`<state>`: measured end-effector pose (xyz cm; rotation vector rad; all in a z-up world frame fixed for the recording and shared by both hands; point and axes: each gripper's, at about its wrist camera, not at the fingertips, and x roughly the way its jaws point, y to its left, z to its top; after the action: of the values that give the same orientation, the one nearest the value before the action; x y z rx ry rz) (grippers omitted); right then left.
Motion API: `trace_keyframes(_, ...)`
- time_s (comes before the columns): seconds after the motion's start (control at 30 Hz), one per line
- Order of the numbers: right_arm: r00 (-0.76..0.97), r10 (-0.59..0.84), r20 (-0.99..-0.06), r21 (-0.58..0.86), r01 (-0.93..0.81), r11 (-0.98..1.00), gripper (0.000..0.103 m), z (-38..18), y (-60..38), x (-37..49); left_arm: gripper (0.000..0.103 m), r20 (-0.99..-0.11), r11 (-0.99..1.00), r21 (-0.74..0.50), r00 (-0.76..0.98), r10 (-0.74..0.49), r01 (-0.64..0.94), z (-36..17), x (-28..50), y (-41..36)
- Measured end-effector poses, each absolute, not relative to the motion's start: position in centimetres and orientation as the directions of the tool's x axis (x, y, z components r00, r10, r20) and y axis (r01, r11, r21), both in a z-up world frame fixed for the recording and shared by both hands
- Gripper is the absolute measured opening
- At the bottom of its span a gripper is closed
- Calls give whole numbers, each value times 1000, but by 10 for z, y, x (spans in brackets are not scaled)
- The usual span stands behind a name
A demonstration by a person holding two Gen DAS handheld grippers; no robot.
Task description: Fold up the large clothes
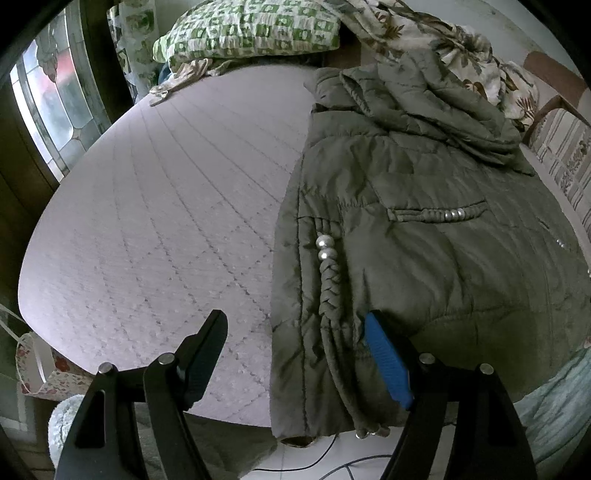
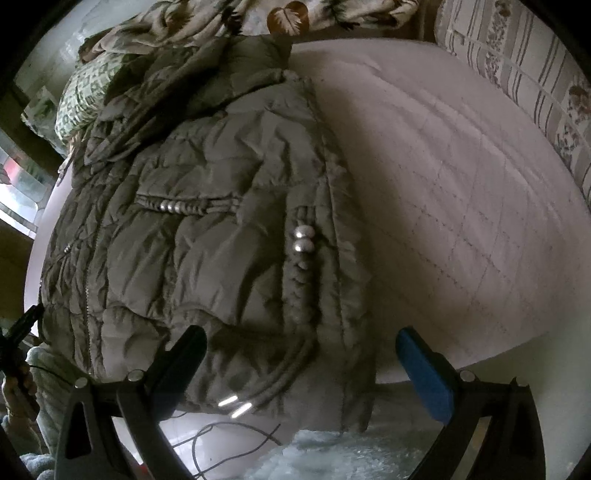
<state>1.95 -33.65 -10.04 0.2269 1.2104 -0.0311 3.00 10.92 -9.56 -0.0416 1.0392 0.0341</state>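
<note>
An olive-green quilted hooded jacket [image 1: 424,229] lies on a pale quilted bed [image 1: 166,206], hood at the far end, hem hanging over the near edge. It has braided cords with silver beads [image 1: 325,247]. My left gripper [image 1: 295,332] is open above the jacket's left hem edge, its blue-padded finger [image 1: 388,365] over the fabric. In the right wrist view the jacket [image 2: 207,229] fills the left half of the bed [image 2: 461,192]. My right gripper [image 2: 301,350] is open, straddling the jacket's right hem edge, holding nothing.
A green checked pillow [image 1: 251,29] and a leaf-print blanket [image 1: 461,55] lie at the head of the bed. A striped floral cushion [image 2: 524,74] sits at the right. A window [image 1: 51,99] is at left. Cables [image 2: 221,439] lie on the floor below.
</note>
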Motion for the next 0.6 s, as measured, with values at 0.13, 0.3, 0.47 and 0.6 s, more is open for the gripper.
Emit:
trace_keyframes(0.13,349,111,-930,171,145,975,103,-105,-339,19,77,-864,999,-16,503,10,-47,-98,31,106)
trace_keyframes(0.3,339,127,-932,183,138,973,103,-110,-341,20,77,-866,999,-28,500,-6,-36,-103,30,104)
trace_keyframes(0.47,326,151,-933,200,124,972,103,-116,-338,28,77,-869,998,-51,495,-26,-36,-107,29,104)
trace_keyframes(0.6,320,187,-929,235,119,965,103,-124,-333,35,77,-878,996,-89,473,-69,-20,-112,28,103)
